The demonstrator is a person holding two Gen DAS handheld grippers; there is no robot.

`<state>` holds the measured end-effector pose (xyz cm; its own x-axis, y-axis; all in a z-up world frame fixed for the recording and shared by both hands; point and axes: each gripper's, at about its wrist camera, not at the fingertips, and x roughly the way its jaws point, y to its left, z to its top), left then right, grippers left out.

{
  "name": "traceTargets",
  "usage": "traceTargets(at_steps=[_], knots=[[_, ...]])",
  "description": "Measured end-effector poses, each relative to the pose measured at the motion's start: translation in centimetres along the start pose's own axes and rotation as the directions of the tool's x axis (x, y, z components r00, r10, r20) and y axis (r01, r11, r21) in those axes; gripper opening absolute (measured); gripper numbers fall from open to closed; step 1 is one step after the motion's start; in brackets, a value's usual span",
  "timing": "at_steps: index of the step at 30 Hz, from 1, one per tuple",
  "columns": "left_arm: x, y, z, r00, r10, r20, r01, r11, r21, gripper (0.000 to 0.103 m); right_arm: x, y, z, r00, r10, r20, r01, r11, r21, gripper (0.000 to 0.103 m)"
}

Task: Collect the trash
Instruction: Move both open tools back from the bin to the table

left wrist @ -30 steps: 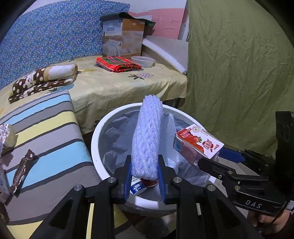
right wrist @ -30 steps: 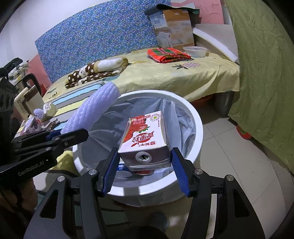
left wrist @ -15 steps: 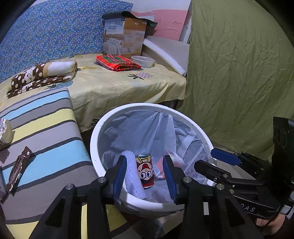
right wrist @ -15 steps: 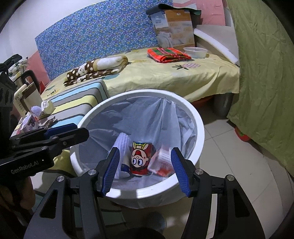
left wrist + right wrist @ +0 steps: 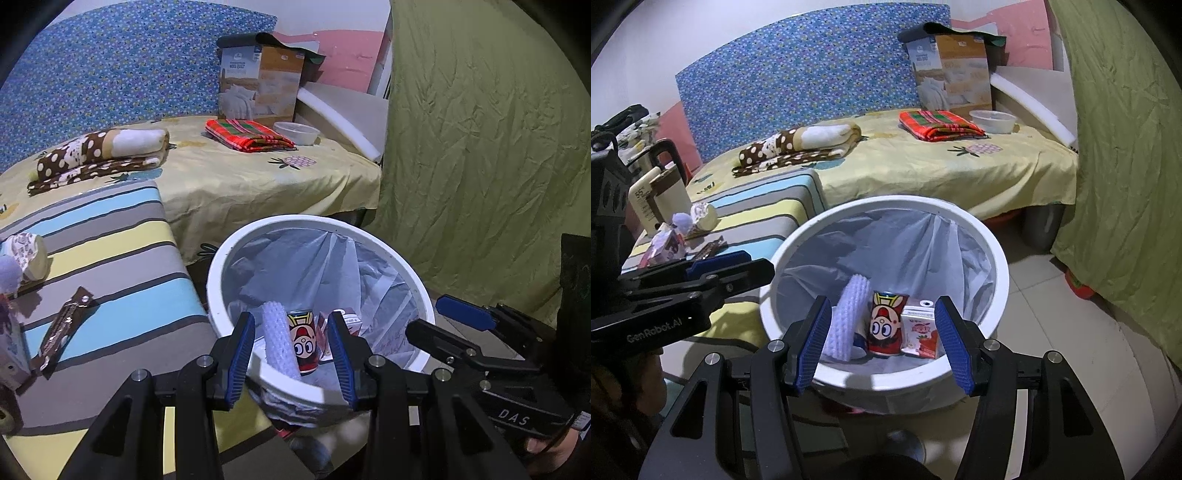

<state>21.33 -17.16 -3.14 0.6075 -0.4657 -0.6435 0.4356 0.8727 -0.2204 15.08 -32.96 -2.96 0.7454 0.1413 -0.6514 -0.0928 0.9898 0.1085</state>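
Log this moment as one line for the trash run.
left gripper: open, empty | right gripper: open, empty | bin: foam sleeve, cartoon can, strawberry milk carton | striped cushion: brown wrapper left

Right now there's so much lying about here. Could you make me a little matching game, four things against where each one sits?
Things:
1. cartoon can
2. red plaid cloth
3. brown snack wrapper
4. clear bowl

Places:
A. on the striped cushion
B. inside the white bin
C. on the bed, before the cardboard box
D. on the bed, right of the plaid cloth

Pairs: 1-B, 2-C, 3-A, 4-D
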Motion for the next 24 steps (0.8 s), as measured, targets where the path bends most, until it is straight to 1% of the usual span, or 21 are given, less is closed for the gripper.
traceTargets(at_steps=[4,11,18,24], knots=[[-1.3,0.3,-0.4,1.000,0.009,0.012,-0.009,1.000,-0.006,0.041,-0.7,0.9,0.1,1.000,0.009,0.014,-0.009,1.000,-0.011,0.060],[-4.2,1.1,-1.4,0.998,0.050,0.037,-0.049,0.999,-0.017,0.041,-1.8,2.6,0.1,0.999,0.042,0.035,-0.040,0.998,-0.039,0.060],[-7.4,2.4,-3.1,0.993,0.098,0.061,-0.095,0.994,-0.045,0.041,-2.3,4.6,-0.3,0.994,0.100,0.031,-0.098,0.993,-0.067,0.060],[-9.6,3.5,-4.4,0.986,0.148,0.072,-0.144,0.987,-0.067,0.041,-2.5,6.3,-0.7,0.986,0.166,0.018,-0.165,0.984,-0.073,0.060]])
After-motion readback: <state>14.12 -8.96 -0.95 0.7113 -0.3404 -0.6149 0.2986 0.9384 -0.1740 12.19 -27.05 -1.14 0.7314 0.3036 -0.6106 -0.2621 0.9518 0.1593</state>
